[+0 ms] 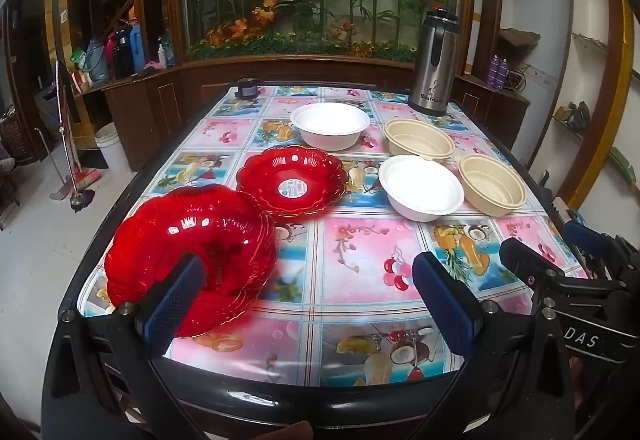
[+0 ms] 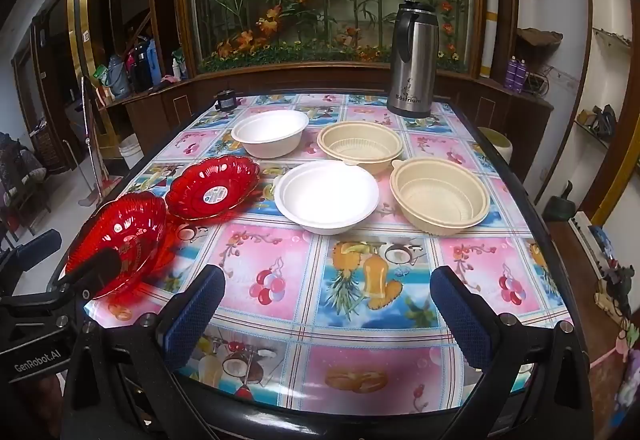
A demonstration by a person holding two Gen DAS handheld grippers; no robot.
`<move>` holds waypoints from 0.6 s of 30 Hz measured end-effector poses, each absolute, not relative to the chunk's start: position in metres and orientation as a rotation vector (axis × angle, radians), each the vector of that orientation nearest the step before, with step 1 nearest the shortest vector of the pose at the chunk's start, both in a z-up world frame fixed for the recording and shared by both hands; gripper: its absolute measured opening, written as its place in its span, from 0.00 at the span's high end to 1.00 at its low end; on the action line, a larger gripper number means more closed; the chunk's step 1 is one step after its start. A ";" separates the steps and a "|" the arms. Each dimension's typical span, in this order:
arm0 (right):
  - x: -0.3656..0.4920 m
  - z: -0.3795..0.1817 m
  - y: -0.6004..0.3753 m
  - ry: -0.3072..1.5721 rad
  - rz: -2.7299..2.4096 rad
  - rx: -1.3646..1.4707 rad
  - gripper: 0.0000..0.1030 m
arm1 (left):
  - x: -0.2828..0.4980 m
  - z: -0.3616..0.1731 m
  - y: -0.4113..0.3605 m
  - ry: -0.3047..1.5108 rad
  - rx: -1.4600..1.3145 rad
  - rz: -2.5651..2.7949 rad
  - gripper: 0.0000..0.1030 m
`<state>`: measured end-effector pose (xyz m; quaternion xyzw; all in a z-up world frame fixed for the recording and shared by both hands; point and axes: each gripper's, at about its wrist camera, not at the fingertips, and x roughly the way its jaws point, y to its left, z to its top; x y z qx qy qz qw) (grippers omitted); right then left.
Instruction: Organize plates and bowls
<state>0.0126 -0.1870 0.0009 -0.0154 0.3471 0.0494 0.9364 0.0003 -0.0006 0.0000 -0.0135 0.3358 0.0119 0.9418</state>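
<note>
At twelve o'clock on table [image 2: 280, 268], flask [image 2: 412, 59] lettered "Bostrium"; left gripper [image 1: 312, 304], right gripper [image 2: 328, 316] gaping empty; "GenRobot.AI" only in right view, "DAS" left.

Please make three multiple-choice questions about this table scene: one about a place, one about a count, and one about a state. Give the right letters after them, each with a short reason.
1. Where does the steel thermos stand?
A. at the far end of the table, past the bowls
B. between the two red plates
C. inside a beige bowl

2. How many white bowls are on the table?
A. one
B. two
C. four

3. In what state is the right gripper?
A. shut on a white bowl
B. shut on a red plate
C. open, holding nothing

Answers:
1 A: it stands past the far white bowl and far beige bowl.
2 B: only that one and the near white bowl show.
3 C: its blue pads stand wide apart over bare tablecloth.
</note>
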 end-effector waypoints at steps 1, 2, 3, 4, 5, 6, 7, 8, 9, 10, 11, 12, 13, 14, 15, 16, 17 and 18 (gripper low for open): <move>0.013 0.001 -0.187 0.709 0.100 -0.034 0.00 | 0.000 0.000 -0.001 0.686 -0.028 0.026 0.00; 0.013 0.001 -0.187 0.709 0.101 -0.034 0.00 | 0.000 0.000 -0.001 0.687 -0.028 0.027 0.00; 0.013 0.000 -0.187 0.709 0.100 -0.034 0.00 | 0.002 -0.004 -0.002 0.689 -0.029 0.026 0.00; 0.013 0.000 -0.187 0.708 0.101 -0.033 0.00 | 0.003 -0.005 -0.003 0.689 -0.029 0.025 0.00; 0.013 0.000 -0.186 0.708 0.101 -0.034 0.00 | 0.003 -0.006 -0.004 0.690 -0.031 0.025 0.00; 0.013 0.000 -0.187 0.707 0.102 -0.031 0.00 | 0.003 -0.006 -0.005 0.690 -0.031 0.025 0.00; 0.013 0.000 -0.187 0.706 0.102 -0.031 0.00 | 0.003 -0.006 -0.004 0.692 -0.034 0.022 0.00; 0.013 0.000 -0.187 0.705 0.103 -0.030 0.00 | 0.004 -0.007 -0.003 0.693 -0.037 0.023 0.00; 0.013 0.001 -0.187 0.703 0.103 -0.031 0.00 | 0.004 -0.007 -0.004 0.691 -0.037 0.022 0.00; 0.012 0.002 -0.186 0.701 0.103 -0.031 0.00 | 0.005 -0.008 -0.005 0.689 -0.037 0.022 0.00; 0.013 0.001 -0.187 0.705 0.103 -0.030 0.00 | 0.005 -0.009 -0.005 0.689 -0.036 0.023 0.00; 0.013 0.002 -0.187 0.703 0.103 -0.029 0.00 | 0.003 -0.005 -0.001 0.692 -0.040 0.020 0.00; 0.013 0.002 -0.187 0.703 0.103 -0.028 0.00 | 0.004 -0.005 -0.001 0.692 -0.042 0.020 0.00; 0.013 -0.001 -0.186 0.702 0.103 -0.029 0.00 | 0.004 -0.006 -0.001 0.692 -0.044 0.021 0.00; 0.012 -0.002 -0.185 0.701 0.103 -0.029 0.00 | 0.005 -0.006 -0.001 0.692 -0.045 0.022 0.00; 0.012 -0.003 -0.184 0.701 0.104 -0.030 0.00 | 0.003 -0.005 0.000 0.688 -0.039 0.022 0.00; 0.013 0.001 -0.187 0.704 0.105 -0.026 0.00 | 0.001 -0.004 0.000 0.688 -0.039 0.021 0.00; 0.013 0.000 -0.186 0.704 0.104 -0.026 0.00 | 0.001 -0.004 0.000 0.687 -0.039 0.021 0.00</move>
